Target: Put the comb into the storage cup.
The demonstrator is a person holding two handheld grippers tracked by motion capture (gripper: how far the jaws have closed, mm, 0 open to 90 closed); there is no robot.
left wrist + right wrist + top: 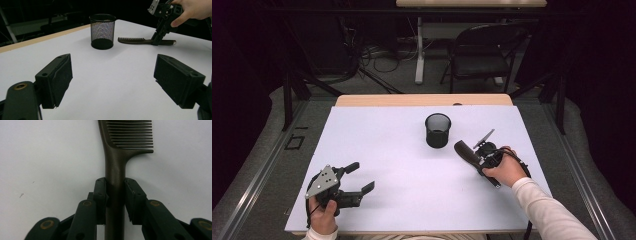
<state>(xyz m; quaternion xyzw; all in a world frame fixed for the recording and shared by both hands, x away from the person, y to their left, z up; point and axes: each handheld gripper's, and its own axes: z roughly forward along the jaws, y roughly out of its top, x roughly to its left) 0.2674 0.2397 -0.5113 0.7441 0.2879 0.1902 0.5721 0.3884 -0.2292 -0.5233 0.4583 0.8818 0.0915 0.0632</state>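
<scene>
While its dark, slim handle sits pinched between the jaws of the right gripper [115, 195], a brown-black comb [117, 167] lies flat on the white table [402, 170], its fine, even teeth running along one side of the head. It rests just right of a black mesh cup [438, 130], standing upright near the table's middle. Well apart at the near left, the left gripper [360, 178] rests with jaws wide and empty.
</scene>
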